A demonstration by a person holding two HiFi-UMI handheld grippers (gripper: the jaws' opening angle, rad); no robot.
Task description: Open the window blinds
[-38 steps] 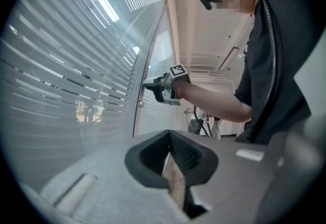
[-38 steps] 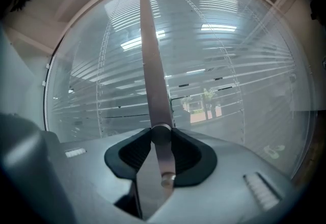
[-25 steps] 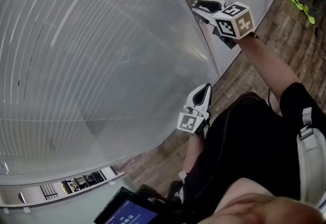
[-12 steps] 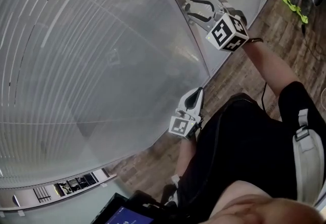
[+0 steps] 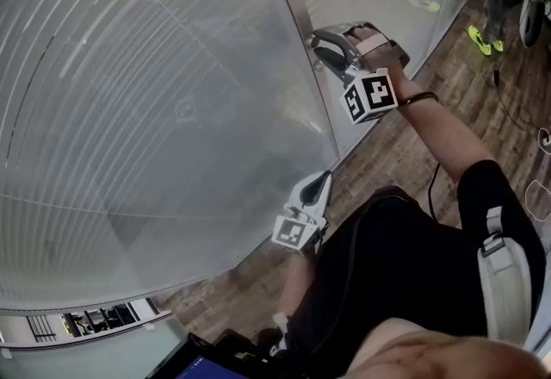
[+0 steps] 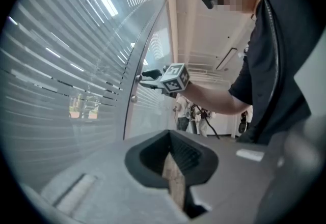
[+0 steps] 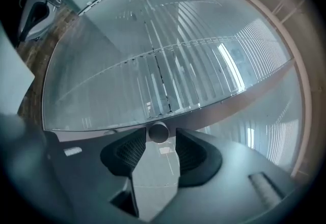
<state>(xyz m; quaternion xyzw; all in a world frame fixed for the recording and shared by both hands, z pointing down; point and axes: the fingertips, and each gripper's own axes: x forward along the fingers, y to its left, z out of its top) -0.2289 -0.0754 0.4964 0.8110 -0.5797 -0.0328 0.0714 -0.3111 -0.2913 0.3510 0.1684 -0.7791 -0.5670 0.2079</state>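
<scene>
Jaws of right gripper newly opened around knob, forearm outstretched

Blinds pale grey, thin horizontal stripes; floor brown wood-grain planks; shirt black

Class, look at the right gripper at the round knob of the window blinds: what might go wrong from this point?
1. The right gripper has just opened its jaws wide and begun closing. The round knob sits only between their tips, not yet clamped, so a turn may slip off it.
2. The tips lie close to the glass panel and its frame; a slip might scrape them.
</scene>
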